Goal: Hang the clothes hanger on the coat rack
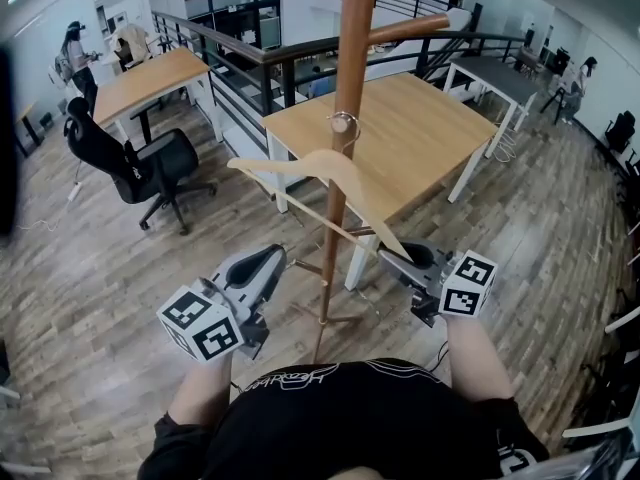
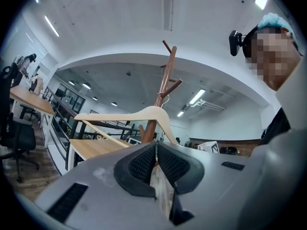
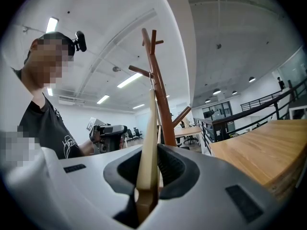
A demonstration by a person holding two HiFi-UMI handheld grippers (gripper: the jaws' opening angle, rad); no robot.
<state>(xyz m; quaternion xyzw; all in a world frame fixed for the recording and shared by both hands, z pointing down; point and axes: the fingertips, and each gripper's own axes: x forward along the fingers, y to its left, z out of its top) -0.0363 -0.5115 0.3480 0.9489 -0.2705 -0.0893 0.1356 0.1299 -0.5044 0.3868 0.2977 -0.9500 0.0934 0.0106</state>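
1. My left hand-held gripper (image 2: pixel 156 146) waits low, to the left of the pole. Its jaws are pressed together with nothing between them, and it takes no part right now.
2. My right hand-held gripper (image 3: pixel 149 163) is clamped on the hanger (image 1: pixel 300 166). It pinches the end of the right arm, and the wood runs edge-on up between the jaws.
3. From that grip the hanger slants up to its metal hook (image 1: pixel 343 123). The hook lies against the pole of the rack (image 1: pixel 353 58), below a side peg (image 1: pixel 412 28). I can't tell whether the hook bears on a peg or only touches the pole.
4. I judge this to be the hanging step, near its end: the hook is at the rack, but the right grip is not released.
5. Next I'd want the hook settled over a peg. I'd lower gently until the hanger carries itself, then part the right jaws and draw back without tugging the arm sideways.
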